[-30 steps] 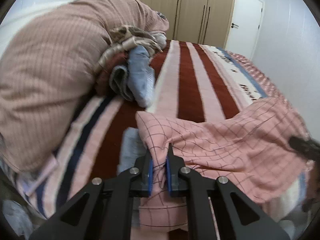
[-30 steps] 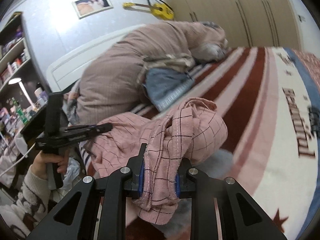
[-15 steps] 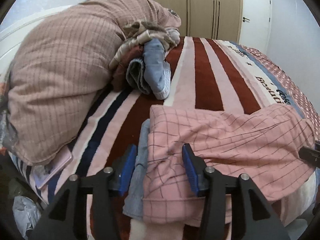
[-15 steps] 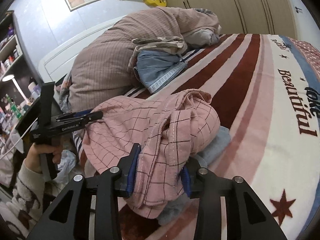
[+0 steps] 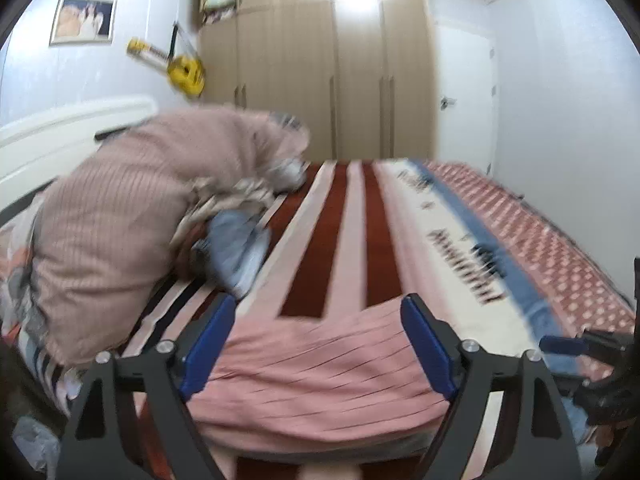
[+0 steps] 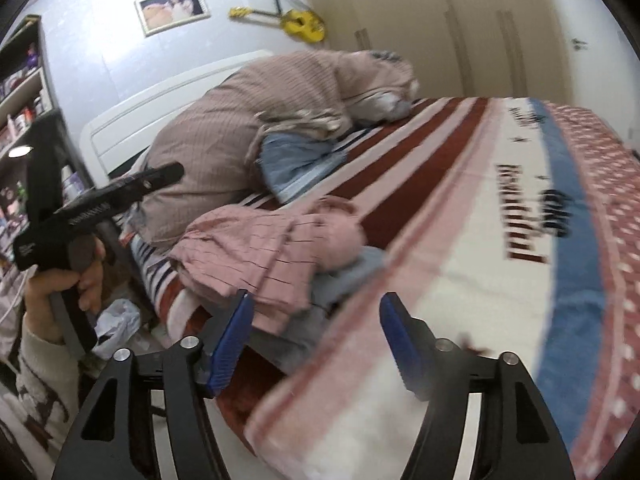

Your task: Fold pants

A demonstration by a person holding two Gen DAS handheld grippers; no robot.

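The pink checked pants [image 5: 320, 376] lie folded in a bundle on the near edge of the striped bed blanket [image 5: 348, 240]. My left gripper [image 5: 316, 344] is wide open and empty, raised just behind the pants. In the right wrist view the pants [image 6: 272, 248] rest on a blue-grey garment [image 6: 352, 276]. My right gripper [image 6: 316, 332] is wide open and empty, to the right of the bundle. The left gripper [image 6: 120, 196] shows there, held in a hand at left.
A big pinkish duvet heap [image 5: 132, 220] and blue clothes [image 5: 240, 248] lie at the bed's left. Wardrobe [image 5: 332, 80] and door [image 5: 464, 100] stand behind. A shelf unit [image 6: 24, 120] and a plastic bag [image 6: 116, 320] on the floor are at left.
Both grippers let go of the pants, opened wide and drew back and up. The pants now lie free on the bed.
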